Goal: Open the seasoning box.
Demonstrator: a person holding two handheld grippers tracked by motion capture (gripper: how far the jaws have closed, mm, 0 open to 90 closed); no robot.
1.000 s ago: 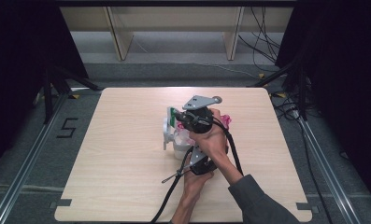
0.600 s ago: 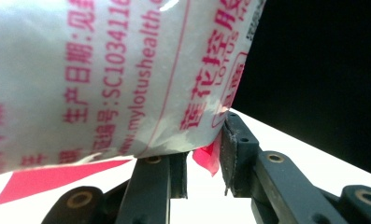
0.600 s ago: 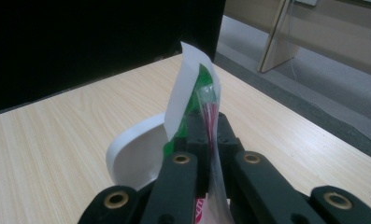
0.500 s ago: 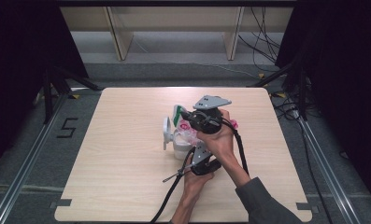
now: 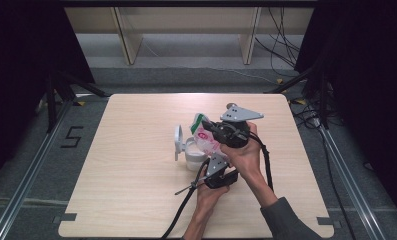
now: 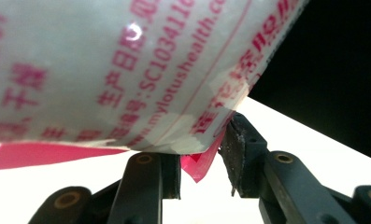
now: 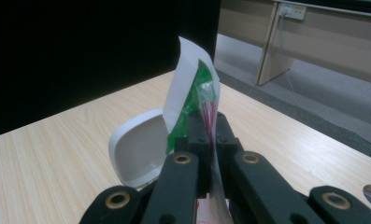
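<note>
We see the right gripper pinching the printed pouch just above the white container; the left gripper, jaws just opening and apart, flanks the pouch's lower corner.

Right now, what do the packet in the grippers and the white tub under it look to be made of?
Packet: thin plastic film, glossy, judging by the bright glare and creases around its red print in the left gripper view. White tub with its hinged lid open: probably moulded plastic, smooth and matte, with an evenly rounded lid rim; ceramic can't be ruled out.
</note>
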